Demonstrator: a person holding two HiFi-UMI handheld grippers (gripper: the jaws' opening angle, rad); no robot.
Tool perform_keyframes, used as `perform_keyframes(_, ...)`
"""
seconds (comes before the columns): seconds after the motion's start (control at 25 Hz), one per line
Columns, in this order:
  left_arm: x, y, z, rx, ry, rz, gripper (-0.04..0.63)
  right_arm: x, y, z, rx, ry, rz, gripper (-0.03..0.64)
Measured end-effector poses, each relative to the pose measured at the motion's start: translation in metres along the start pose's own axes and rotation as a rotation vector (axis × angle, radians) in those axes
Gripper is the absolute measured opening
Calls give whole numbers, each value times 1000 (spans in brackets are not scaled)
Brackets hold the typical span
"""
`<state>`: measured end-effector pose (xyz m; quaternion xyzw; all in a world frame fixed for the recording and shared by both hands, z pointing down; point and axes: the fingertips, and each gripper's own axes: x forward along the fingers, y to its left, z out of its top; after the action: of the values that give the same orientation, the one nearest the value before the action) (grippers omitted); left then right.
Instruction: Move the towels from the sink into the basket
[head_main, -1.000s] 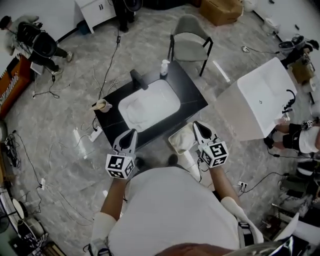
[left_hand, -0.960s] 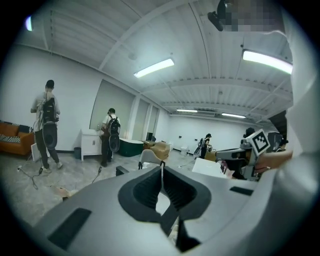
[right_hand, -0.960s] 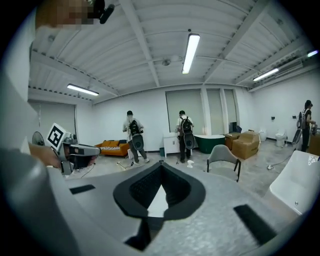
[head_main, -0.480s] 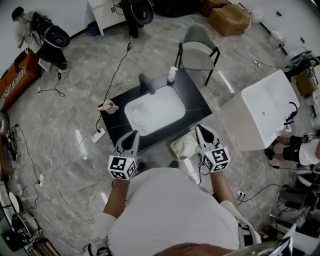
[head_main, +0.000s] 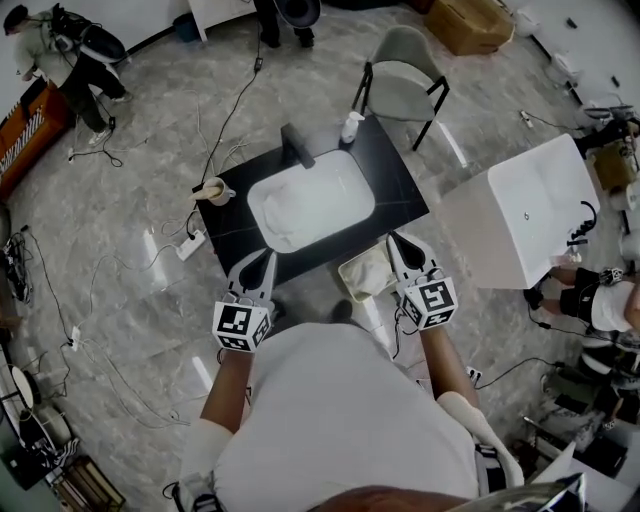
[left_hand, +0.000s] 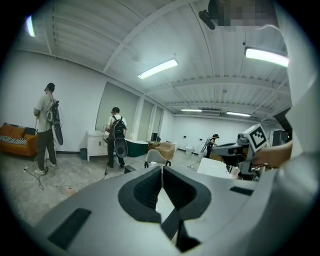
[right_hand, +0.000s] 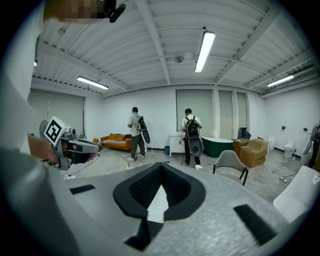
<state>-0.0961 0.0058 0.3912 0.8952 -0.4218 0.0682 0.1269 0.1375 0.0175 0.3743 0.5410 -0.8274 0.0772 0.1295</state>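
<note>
While towels stay in sink | left gripper, right gripper: fingers together

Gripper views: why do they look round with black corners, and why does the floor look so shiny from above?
Left gripper view: a wide-angle lens bends the room into a circle, leaving dark corners, and the ceiling lamp glares white. Right gripper view: the same bending, with straight ceiling beams curving. Head view: the polished floor mirrors the lamps as pale streaks, and the shadows are soft.
</note>
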Motion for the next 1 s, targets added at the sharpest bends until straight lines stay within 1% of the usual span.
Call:
perform_keyframes(0.16, 8, 15, -12, -5, 19, -5, 12, 41, 7, -12, -12, 47, 56, 2)
perform_keyframes(0.2, 9, 18, -16, -6, 27, -5, 12, 54, 10, -18, -10, 66, 78, 12)
perform_keyframes(0.32, 15, 29, -32, -4, 51, -4, 12, 97, 20, -44, -23, 139, 148, 36)
perform_keyframes(0.48, 23, 50, -61, -8, 71, -2, 12, 164, 31, -88, -37, 230, 205, 65)
perform_keyframes(0.6, 33, 76, -88, -9, 94, 4, 12, 223, 41, -130, -34, 304, 241, 105)
perform_keyframes(0.76, 45, 98, -125, -58, 155, -3, 12, 289, 52, -196, -40, 423, 276, 157)
perform_keyframes(1.0, 65, 131, -174, -123, 174, -11, 12, 380, 71, -311, -58, 658, 327, 300)
